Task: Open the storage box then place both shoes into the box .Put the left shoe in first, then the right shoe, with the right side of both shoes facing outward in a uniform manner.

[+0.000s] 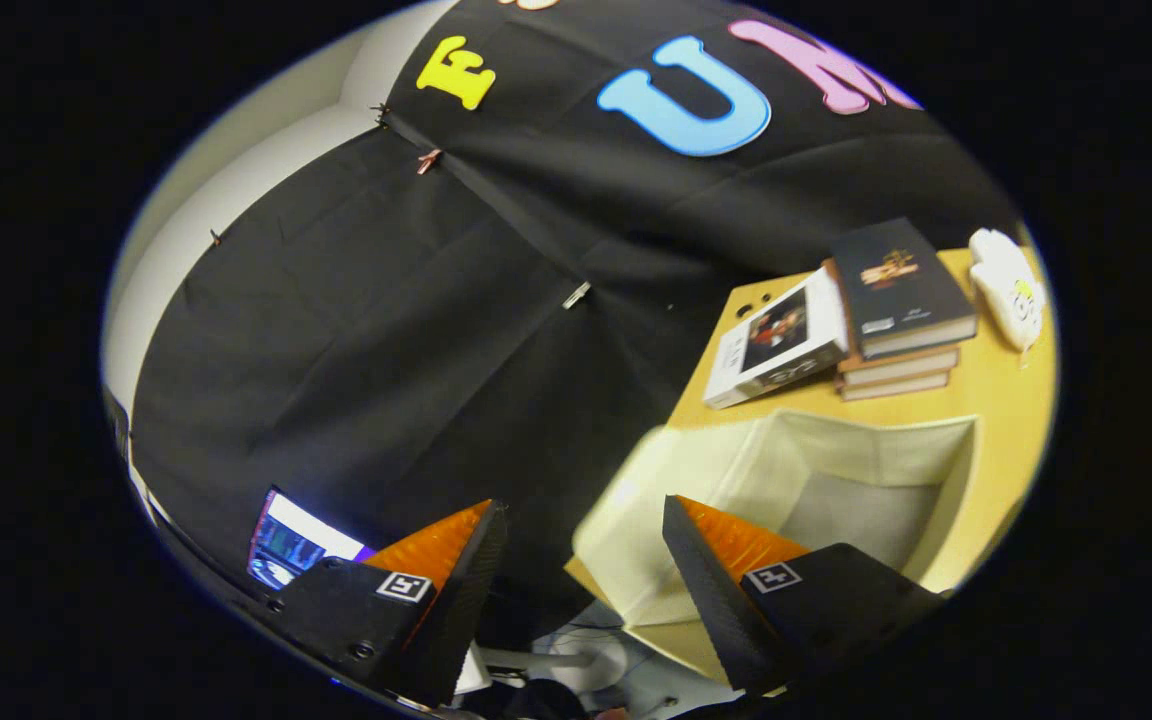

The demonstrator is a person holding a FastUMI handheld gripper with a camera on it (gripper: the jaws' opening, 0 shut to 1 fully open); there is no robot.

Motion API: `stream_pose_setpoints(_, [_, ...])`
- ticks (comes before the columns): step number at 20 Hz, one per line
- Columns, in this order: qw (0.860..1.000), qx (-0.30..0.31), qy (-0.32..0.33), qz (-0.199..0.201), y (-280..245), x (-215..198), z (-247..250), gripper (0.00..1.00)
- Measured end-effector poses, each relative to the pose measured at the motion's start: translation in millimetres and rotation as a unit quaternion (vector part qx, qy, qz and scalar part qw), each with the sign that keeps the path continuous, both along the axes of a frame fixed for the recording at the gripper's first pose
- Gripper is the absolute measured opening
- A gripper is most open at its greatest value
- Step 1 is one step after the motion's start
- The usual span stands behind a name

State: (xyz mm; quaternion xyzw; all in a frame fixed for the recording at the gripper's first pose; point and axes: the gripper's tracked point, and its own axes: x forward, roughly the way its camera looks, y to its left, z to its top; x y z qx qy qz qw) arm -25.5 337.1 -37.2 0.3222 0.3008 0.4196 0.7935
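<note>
My gripper is open, tilted, and raised off the table, with nothing between its fingers. Just ahead of the right finger stands the cream fabric storage box on the wooden table, its top open and its pale inside showing with nothing in it that I can see. A white shoe lies at the far side of the table, beyond the box and beside the books. The left finger points off the table toward the booth wall.
A stack of books sits behind the box, with a white-covered book leaning against it. A lit screen shows low beside the left finger. The table's near edge runs below the box.
</note>
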Motion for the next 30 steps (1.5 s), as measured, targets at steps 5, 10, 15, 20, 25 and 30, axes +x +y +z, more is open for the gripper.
stream_pose_setpoints(5, [0.990,-0.096,-0.041,-0.097,-108.4,1.2,-29.7,0.97])
stream_pose_setpoints(10, [0.961,-0.222,-0.029,-0.165,-214.1,-19.1,-100.0,0.98])
stream_pose_setpoints(15, [0.937,-0.310,0.035,-0.160,-276.8,-61.6,-196.1,0.97])
stream_pose_setpoints(20, [0.921,-0.345,0.086,-0.158,-299.0,-72.8,-276.3,0.93])
stream_pose_setpoints(25, [0.905,-0.381,0.097,-0.160,-302.4,-47.2,-321.0,0.78])
stream_pose_setpoints(30, [0.884,-0.416,0.087,-0.197,-310.5,-17.1,-338.5,0.38])
